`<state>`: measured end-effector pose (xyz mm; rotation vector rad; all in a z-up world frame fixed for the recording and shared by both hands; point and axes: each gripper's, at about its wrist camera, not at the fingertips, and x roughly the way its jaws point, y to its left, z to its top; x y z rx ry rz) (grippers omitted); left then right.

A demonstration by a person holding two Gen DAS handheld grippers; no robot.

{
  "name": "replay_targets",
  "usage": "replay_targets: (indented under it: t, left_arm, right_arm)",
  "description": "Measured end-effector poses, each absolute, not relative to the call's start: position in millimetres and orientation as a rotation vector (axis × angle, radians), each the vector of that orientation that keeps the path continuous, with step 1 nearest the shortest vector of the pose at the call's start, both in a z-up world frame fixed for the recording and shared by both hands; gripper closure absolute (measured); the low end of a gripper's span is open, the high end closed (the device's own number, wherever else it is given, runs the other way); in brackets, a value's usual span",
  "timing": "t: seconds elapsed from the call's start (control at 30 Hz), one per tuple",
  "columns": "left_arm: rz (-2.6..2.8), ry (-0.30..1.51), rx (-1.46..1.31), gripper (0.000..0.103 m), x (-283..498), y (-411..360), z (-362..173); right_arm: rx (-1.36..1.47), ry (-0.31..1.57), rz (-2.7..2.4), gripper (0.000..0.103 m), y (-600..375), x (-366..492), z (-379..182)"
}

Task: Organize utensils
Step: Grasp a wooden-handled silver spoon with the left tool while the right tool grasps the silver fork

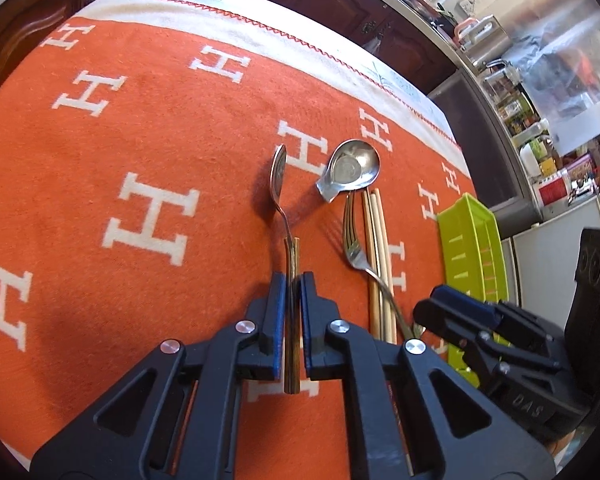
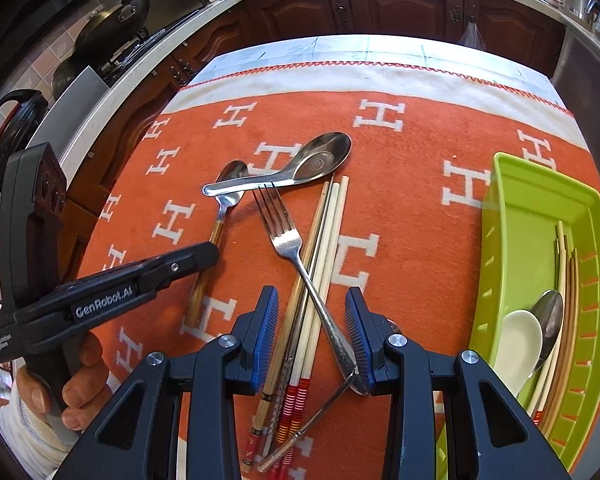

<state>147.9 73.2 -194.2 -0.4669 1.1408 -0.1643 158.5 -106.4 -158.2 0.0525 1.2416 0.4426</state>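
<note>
While the left claw pinches the wooden handle of a teaspoon, its bowl points away over the orange cloth covering the bench. Right claw: fingers spread wide, poised over a fork lying crossed on a bundle of chopsticks, gripping nothing. A steel soup spoon lies beyond the fork tines, its handle resting across the teaspoon bowl in the right wrist view. At the right edge of the cloth sits a green tray, which holds a white ceramic spoon, a metal spoon and further chopsticks.
</note>
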Motion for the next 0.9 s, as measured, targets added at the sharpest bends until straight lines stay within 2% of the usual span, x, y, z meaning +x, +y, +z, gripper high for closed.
replay_targets:
  t: [0.43, 0.6, 0.67, 0.73, 0.9]
  left_arm:
    - [-0.173, 1.155, -0.412, 0.098, 131, 89, -193]
    - [-0.164, 1.168, -0.408, 0.098, 133, 88, -194]
    - [-0.16, 1.174, -0.401, 0.098, 135, 85, -195]
    - [-0.151, 1.181, -0.389, 0.097, 137, 82, -196]
    - [-0.124, 1.184, -0.357, 0.097, 143, 75, -196]
  right_arm:
    - [0.052, 1.206, 0.476, 0.068, -105, 171, -169]
    - [-0.027, 1.174, 0.505, 0.068, -91, 166, -171]
    - [-0.088, 1.176, 0.507, 0.073, -84, 164, -176]
    - [-0.133, 1.188, 0.502, 0.083, -79, 163, -182]
    - [-0.166, 1.201, 0.503, 0.09, -79, 162, -190]
